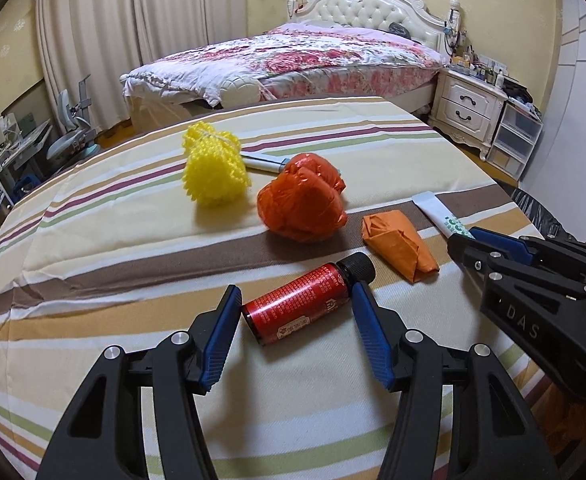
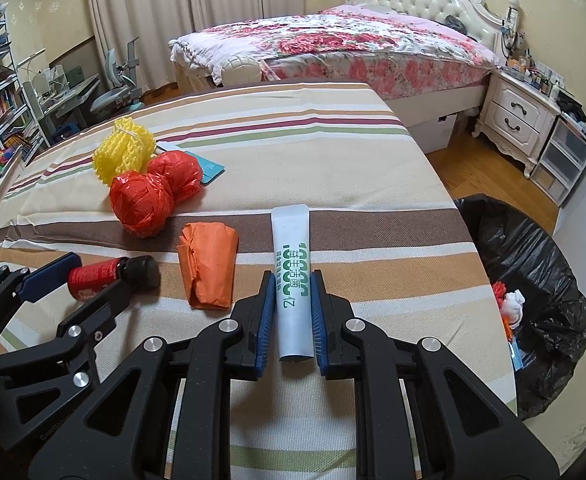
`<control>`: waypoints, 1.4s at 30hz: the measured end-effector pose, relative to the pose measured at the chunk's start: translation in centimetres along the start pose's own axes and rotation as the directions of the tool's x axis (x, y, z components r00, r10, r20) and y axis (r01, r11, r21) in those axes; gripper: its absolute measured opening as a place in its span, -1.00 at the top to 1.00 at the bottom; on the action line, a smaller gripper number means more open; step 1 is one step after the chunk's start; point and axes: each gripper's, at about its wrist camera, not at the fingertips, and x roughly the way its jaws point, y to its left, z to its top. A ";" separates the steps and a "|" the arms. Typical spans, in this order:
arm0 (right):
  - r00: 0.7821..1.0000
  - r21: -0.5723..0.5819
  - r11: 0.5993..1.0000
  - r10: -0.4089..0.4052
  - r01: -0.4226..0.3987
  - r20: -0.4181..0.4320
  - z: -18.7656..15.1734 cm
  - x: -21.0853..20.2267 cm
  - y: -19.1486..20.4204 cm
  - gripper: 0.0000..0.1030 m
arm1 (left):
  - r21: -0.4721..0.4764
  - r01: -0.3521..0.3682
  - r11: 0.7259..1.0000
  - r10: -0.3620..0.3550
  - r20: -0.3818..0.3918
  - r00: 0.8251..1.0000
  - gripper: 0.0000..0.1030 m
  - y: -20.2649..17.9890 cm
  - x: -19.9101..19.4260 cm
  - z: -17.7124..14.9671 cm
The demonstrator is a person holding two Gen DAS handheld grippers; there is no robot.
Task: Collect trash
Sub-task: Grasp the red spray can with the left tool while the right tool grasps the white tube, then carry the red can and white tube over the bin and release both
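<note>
The right gripper [image 2: 291,312] is clamped on a white tube [image 2: 291,280] with green print; both blue pads press its sides, and the tube's flat crimped end points away from the claw. The left gripper [image 1: 297,320] stands about half open around a red bottle [image 1: 293,306] with a black cap. The bottle lies on its side on the striped tablecloth [image 1: 113,220], cap near the right pad, base near the left pad; whether the pads press it cannot be told.

Only the right wrist view shows the bin lined with a black bag [image 2: 541,264], off the table edge to the right of the claw, with scraps already inside. It also shows a teal card [image 2: 209,170] behind the red bundle. The left wrist view shows the right gripper's side [image 1: 533,264].

Beyond the bottle lie a folded orange paper wad [image 1: 399,246], a crumpled red plastic bundle [image 1: 301,200] and, farthest, a yellow foam net [image 1: 213,168].
</note>
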 end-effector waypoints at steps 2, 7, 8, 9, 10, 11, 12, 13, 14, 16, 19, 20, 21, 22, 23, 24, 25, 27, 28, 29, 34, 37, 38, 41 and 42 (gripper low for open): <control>1.000 0.000 1.000 0.001 -0.001 0.000 0.0 0.0 0.0 0.66 | -0.011 -0.003 1.000 0.003 -0.001 1.000 -0.10 0.3 -0.1 -0.1; 1.000 -0.005 1.000 0.000 0.000 0.001 0.1 0.0 0.2 0.66 | -0.026 -0.015 1.000 0.015 -0.001 1.000 -0.10 0.6 -0.2 -0.3; 1.000 -0.006 1.000 0.000 0.000 0.001 0.1 0.0 0.2 0.66 | -0.027 -0.017 0.999 0.017 -0.001 1.000 -0.10 0.6 -0.2 -0.3; 1.000 -0.006 1.000 0.000 0.000 0.000 0.1 0.0 0.3 0.66 | -0.029 -0.018 0.999 0.018 -0.001 1.000 -0.10 0.6 -0.2 -0.3; 1.000 -0.005 1.000 0.001 -0.001 0.000 0.1 0.0 0.3 0.66 | -0.032 -0.019 0.999 0.019 -0.001 1.000 -0.10 0.7 -0.2 -0.3; 1.000 -0.004 1.000 0.002 -0.002 0.000 0.1 0.0 0.2 0.66 | -0.036 -0.019 0.999 0.019 -0.001 1.000 -0.10 0.8 -0.3 -0.4; 1.000 -0.002 1.000 0.004 -0.004 0.001 0.0 0.0 0.2 0.66 | -0.042 -0.020 0.999 0.020 -0.002 1.000 -0.10 0.9 -0.3 -0.4; 1.000 0.001 1.000 0.007 -0.007 0.000 0.1 0.0 0.2 0.66 | -0.048 -0.022 0.999 0.021 -0.003 1.000 -0.10 1.0 -0.3 -0.4; 1.000 0.003 1.000 0.011 -0.011 0.000 0.1 0.0 0.2 0.65 | -0.053 -0.023 0.998 0.022 -0.003 1.000 -0.10 1.1 -0.3 -0.4; 1.000 0.004 1.000 0.015 -0.015 -0.001 0.1 0.0 0.3 0.63 | -0.063 -0.025 0.998 0.025 -0.004 1.000 -0.10 1.3 -0.4 -0.5; 1.000 -0.003 1.000 0.021 -0.021 -0.003 0.2 0.1 0.5 0.50 | -0.076 -0.030 0.997 0.029 -0.004 1.000 -0.10 1.5 -0.4 -0.5; 1.000 -0.007 1.000 0.019 -0.019 -0.003 0.2 0.1 0.5 0.46 | -0.080 -0.030 0.996 0.030 -0.004 1.000 -0.10 1.5 -0.4 -0.4; 1.000 -0.012 1.000 0.014 -0.014 -0.004 0.2 0.2 0.5 0.41 | -0.085 -0.031 0.996 0.031 -0.004 1.000 -0.10 1.6 -0.4 -0.4; 1.000 -0.016 1.000 0.009 -0.009 -0.004 0.3 0.3 0.7 0.40 | -0.089 -0.032 0.995 0.032 -0.004 0.999 -0.10 1.7 -0.4 -0.5; 1.000 -0.021 1.000 0.004 -0.004 -0.005 0.4 0.3 0.8 0.40 | -0.094 -0.033 0.995 0.032 -0.004 0.999 -0.10 1.8 -0.5 -0.5; 1.000 -0.025 1.000 -0.002 0.001 -0.005 0.4 0.4 1.0 0.40 | -0.097 -0.032 0.995 0.032 -0.004 0.999 -0.10 1.8 -0.5 -0.5; 1.000 -0.029 1.000 -0.005 0.005 -0.005 0.4 0.4 1.0 0.40 | -0.101 -0.032 0.994 0.032 -0.004 0.999 -0.10 1.9 -0.5 -0.5; 1.000 -0.037 0.999 -0.015 0.015 -0.004 0.4 0.4 1.1 0.43 | -0.107 -0.032 0.994 0.032 -0.003 0.999 -0.10 2.1 -0.5 -0.5; 1.000 -0.039 0.999 -0.018 0.018 -0.004 0.4 0.4 1.1 0.47 | -0.108 -0.032 0.994 0.032 -0.003 0.999 -0.10 2.1 -0.5 -0.6; 1.000 -0.040 0.999 -0.020 0.020 -0.003 0.3 0.4 1.1 0.52 | -0.109 -0.033 0.993 0.033 -0.002 0.999 -0.10 2.1 -0.6 -0.6; 1.000 -0.038 0.999 -0.021 0.021 0.000 0.2 0.3 0.8 0.68 | -0.114 -0.038 0.993 0.038 -0.002 0.999 -0.10 2.3 -0.6 -0.6; 1.000 -0.033 0.999 -0.020 0.020 0.005 0.0 0.0 0.5 0.69 | -0.118 -0.041 0.992 0.041 -0.001 0.999 -0.10 2.3 -0.7 -0.6; 1.000 -0.030 0.999 -0.019 0.019 0.010 0.0 -0.1 0.5 0.69 | -0.119 -0.042 0.992 0.042 -0.001 0.999 -0.10 2.3 -0.7 -0.6; 1.000 -0.024 1.000 -0.019 0.020 0.021 -0.1 -0.6 0.2 0.69 | -0.121 -0.046 0.992 0.047 0.006 0.999 -0.10 2.2 -0.9 -0.6; 0.999 -0.022 1.000 -0.020 0.021 0.025 -0.2 -0.8 0.0 0.69 | -0.123 -0.046 0.991 0.047 0.007 0.999 -0.10 2.2 -1.0 -0.6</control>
